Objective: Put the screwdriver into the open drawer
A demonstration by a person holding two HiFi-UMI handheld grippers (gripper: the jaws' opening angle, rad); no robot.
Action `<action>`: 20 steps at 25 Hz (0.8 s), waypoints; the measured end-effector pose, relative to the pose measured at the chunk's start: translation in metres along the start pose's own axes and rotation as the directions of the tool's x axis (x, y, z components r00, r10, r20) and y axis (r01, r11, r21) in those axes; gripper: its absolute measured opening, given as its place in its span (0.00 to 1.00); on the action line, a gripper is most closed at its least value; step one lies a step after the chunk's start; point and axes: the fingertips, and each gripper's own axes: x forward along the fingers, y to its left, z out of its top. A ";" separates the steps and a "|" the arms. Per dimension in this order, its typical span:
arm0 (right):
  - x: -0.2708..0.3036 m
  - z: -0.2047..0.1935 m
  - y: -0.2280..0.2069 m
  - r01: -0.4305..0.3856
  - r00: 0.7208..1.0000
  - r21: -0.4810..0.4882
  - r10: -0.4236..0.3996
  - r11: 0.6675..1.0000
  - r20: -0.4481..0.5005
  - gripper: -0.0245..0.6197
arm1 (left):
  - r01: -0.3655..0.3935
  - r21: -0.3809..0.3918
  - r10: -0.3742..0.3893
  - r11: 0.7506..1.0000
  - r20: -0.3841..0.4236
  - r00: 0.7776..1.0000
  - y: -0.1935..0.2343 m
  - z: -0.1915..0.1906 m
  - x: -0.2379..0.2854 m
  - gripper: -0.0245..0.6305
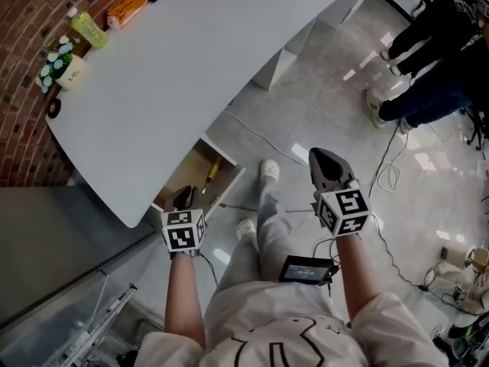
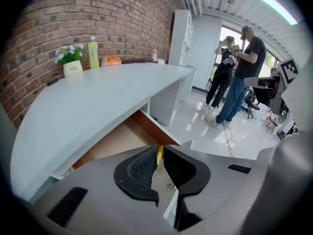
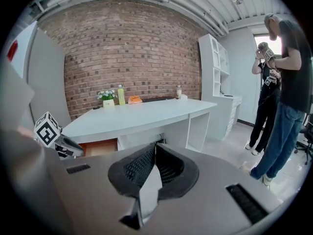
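My left gripper [image 2: 160,148] has its jaws parted by only a narrow slit, and nothing is caught in it. The yellow streak showing through the slit is the screwdriver [image 1: 213,170], lying beyond the tips rather than between them. From the head view it rests inside the open drawer [image 1: 192,168], toward the drawer's right side, just far and right of my left jaw tips and apart from them. On my right gripper [image 3: 155,146] the jaw tips are pressed together on nothing. It hangs well to the right of the drawer, over the floor beside the person's legs.

I judge the screwdriver to be light and rigid, with a thin metal shaft that would roll or slip under a loose pinch, so the thicker yellow handle is the place to grip it. It looks robust, and a short drop onto the drawer bottom should not harm it. Since it lies on the drawer floor with neither gripper touching it, the placing looks done to me.

Further out, the drawer juts from under the near edge of the white table [image 1: 191,67], its wooden bottom bare on the left. A plant pot, a green bottle and an orange packet stand at the table's far left against the brick wall, and people stand at far right
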 end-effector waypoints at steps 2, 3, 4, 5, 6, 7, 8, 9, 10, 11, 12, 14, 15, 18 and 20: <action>-0.011 0.006 0.003 0.001 1.000 0.000 -0.001 1.000 0.011 0.07 | -0.011 0.002 0.011 1.000 0.038 0.999 0.000 0.011 -0.014 0.09; -0.015 0.009 0.005 -0.002 1.000 -0.001 0.002 1.000 0.017 0.07 | -0.014 0.002 0.014 1.000 0.058 0.998 -0.001 0.017 -0.020 0.08; -0.020 0.013 0.008 -0.006 1.000 -0.003 0.006 1.000 0.023 0.07 | -0.016 0.004 0.016 1.000 0.078 0.997 -0.001 0.023 -0.027 0.08; -0.023 0.017 0.011 -0.012 1.000 -0.007 0.012 1.000 0.028 0.07 | -0.017 0.011 0.016 1.000 0.099 0.995 -0.002 0.030 -0.034 0.07; -0.027 0.020 0.015 -0.018 0.999 -0.013 0.018 1.000 0.033 0.07 | -0.016 0.019 0.014 1.000 0.119 0.993 -0.003 0.037 -0.041 0.06; -0.030 0.023 0.018 -0.025 0.999 -0.021 0.025 0.999 0.037 0.07 | -0.014 0.028 0.010 1.000 0.138 0.990 -0.005 0.043 -0.047 0.06; -0.034 0.026 0.022 -0.032 0.999 -0.031 0.033 0.999 0.041 0.07 | -0.013 0.036 0.007 0.999 0.157 0.988 -0.006 0.049 -0.054 0.06; -0.038 0.029 0.026 -0.039 0.998 -0.042 0.040 0.998 0.044 0.07 | -0.014 0.043 0.007 0.999 0.175 0.985 -0.007 0.055 -0.060 0.06; -0.043 0.031 0.030 -0.045 0.998 -0.052 0.047 0.998 0.048 0.07 | -0.018 0.050 0.008 0.999 0.196 0.981 -0.007 0.061 -0.067 0.06; -0.047 0.034 0.032 -0.049 0.997 -0.061 0.052 0.997 0.051 0.07 | -0.024 0.057 0.011 0.998 0.219 0.976 -0.008 0.068 -0.074 0.06; -0.051 0.037 0.034 -0.051 0.997 -0.069 0.055 0.996 0.055 0.07 | -0.028 0.063 0.012 0.998 0.245 0.970 -0.008 0.075 -0.081 0.06; -0.059 0.043 0.036 -0.051 0.996 -0.075 0.056 0.996 0.065 0.07 | -0.036 0.079 0.011 0.996 0.300 0.954 -0.010 0.089 -0.096 0.06; -0.062 0.047 0.037 -0.052 0.996 -0.072 0.058 0.996 0.075 0.07 | -0.040 0.087 0.010 0.995 0.327 0.945 -0.011 0.096 -0.103 0.06; -0.071 0.061 0.040 -0.060 0.992 -0.068 0.067 0.996 0.107 0.07 | -0.058 0.109 0.009 0.992 0.400 0.916 -0.013 0.117 -0.124 0.06; -0.076 0.071 0.043 -0.063 0.990 -0.084 0.073 0.995 0.123 0.07 | -0.071 0.113 0.013 0.991 0.444 0.896 -0.013 0.129 -0.136 0.06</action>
